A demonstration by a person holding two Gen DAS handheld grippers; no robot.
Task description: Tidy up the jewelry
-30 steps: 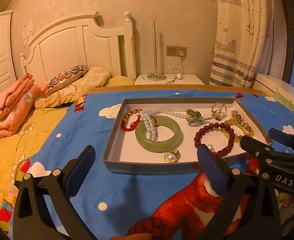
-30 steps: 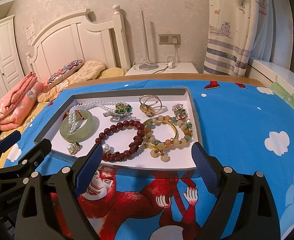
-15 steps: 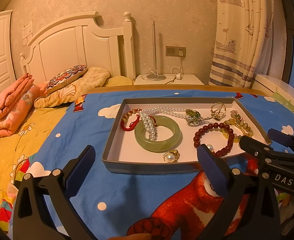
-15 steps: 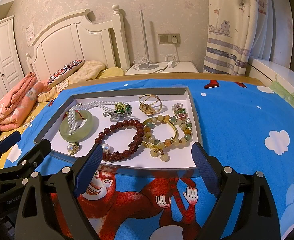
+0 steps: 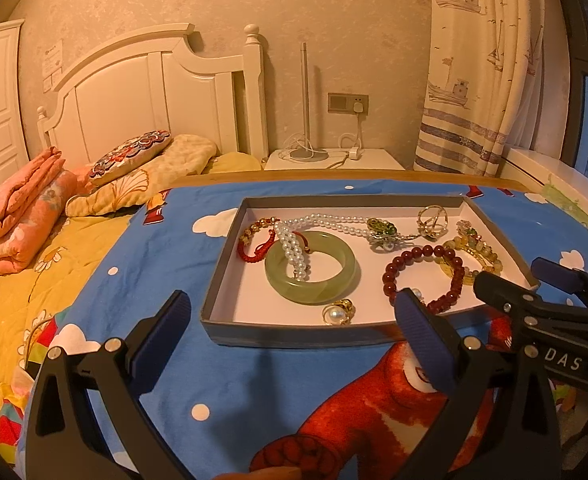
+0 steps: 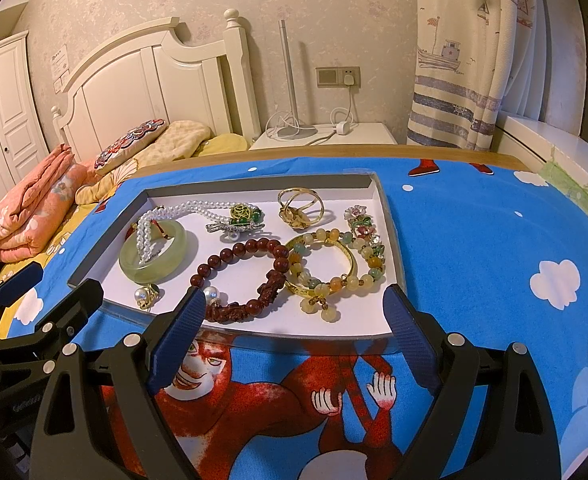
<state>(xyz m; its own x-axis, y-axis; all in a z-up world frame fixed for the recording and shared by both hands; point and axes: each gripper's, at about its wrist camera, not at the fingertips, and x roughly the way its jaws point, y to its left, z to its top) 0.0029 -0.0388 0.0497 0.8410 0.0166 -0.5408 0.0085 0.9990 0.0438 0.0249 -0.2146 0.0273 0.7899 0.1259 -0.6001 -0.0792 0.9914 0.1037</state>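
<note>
A shallow grey tray (image 5: 229,280) (image 6: 105,240) with a white floor lies on the blue cartoon cloth. In it are a green jade bangle (image 5: 334,284) (image 6: 133,268), a pearl necklace (image 5: 326,222) (image 6: 189,210), a dark red bead bracelet (image 5: 414,258) (image 6: 249,250), a gold ring (image 6: 300,208), a yellow bead bracelet (image 6: 334,280) and a pearl earring (image 5: 338,312). My left gripper (image 5: 289,336) is open and empty just short of the tray's near edge. My right gripper (image 6: 294,332) is open and empty at the tray's near right edge.
The cloth covers a table whose wooden far edge (image 6: 334,154) shows. A bed with pillows (image 5: 133,156) and folded pink bedding (image 5: 17,220) lies to the left. A white nightstand (image 6: 326,140) with a lamp stands behind. Curtains (image 5: 474,80) hang at the right.
</note>
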